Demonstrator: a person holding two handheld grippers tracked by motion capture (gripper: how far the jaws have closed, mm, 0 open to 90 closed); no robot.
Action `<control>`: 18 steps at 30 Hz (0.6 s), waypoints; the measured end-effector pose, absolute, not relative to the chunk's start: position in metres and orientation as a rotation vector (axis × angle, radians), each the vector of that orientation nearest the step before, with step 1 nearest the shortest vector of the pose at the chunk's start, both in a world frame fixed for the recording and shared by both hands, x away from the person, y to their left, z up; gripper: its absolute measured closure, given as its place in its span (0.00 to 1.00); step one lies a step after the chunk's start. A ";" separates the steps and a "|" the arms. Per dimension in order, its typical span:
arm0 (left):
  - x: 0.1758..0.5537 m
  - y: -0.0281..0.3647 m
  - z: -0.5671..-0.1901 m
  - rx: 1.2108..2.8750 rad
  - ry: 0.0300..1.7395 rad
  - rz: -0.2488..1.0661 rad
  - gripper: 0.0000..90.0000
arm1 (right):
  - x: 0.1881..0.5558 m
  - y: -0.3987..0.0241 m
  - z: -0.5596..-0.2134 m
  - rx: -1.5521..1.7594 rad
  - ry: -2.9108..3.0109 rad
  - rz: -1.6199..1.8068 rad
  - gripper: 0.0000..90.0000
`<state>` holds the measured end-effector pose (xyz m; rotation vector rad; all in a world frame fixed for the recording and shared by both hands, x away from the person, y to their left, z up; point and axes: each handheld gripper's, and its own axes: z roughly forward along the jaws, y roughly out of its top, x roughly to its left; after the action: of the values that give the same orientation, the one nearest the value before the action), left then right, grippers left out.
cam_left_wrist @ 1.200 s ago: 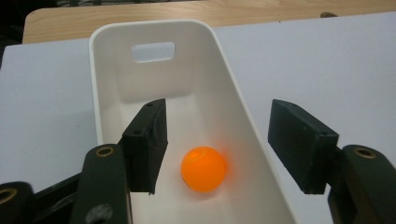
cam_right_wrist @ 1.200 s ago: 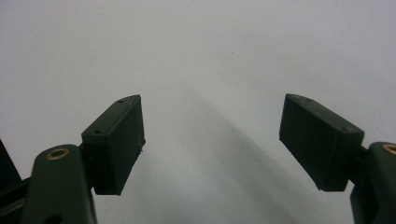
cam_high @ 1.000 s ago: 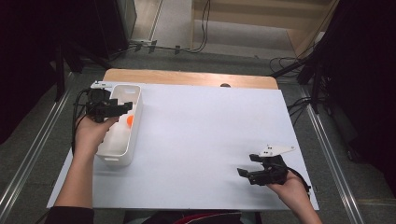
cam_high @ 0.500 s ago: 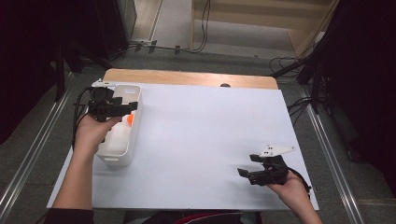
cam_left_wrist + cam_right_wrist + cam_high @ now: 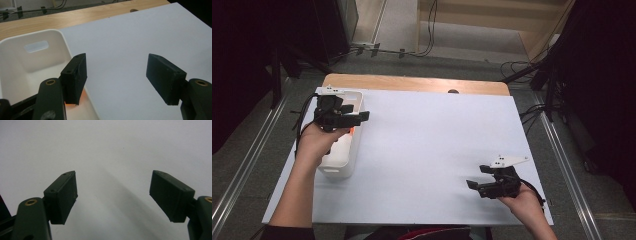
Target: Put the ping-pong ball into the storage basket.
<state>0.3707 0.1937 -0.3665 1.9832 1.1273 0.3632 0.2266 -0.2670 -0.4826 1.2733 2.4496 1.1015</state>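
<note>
A white plastic bin (image 5: 343, 160) stands at the table's left edge, with a small orange thing (image 5: 353, 131) lying inside it. My left gripper (image 5: 359, 119) hovers over the bin's right wall, pointing right. Its jaws have just been opening and stand apart with nothing between them. In the left gripper view (image 5: 117, 75) the bin's rim (image 5: 37, 35) and an orange glow (image 5: 75, 103) under the left jaw are visible. My right gripper (image 5: 477, 176) rests near the front right, open over the bare white tabletop (image 5: 113, 195).
The white tabletop (image 5: 437, 135) has a wooden strip (image 5: 412, 82) along its far edge with a small dark hole (image 5: 453, 91). Cables lie on the floor beyond the table, and metal rails run along both sides.
My left gripper has risen a little over the bin and drifted toward its far end, with its jaws wider apart. The right gripper has stayed still.
</note>
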 end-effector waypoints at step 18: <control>0.367 0.164 -0.383 2.021 0.971 0.221 0.36 | 0.225 -0.268 -0.482 1.282 2.444 1.098 0.23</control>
<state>0.3673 0.1639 -0.3828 2.0209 0.9715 0.2210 0.2253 -0.2677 -0.4822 1.2819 2.4435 1.0975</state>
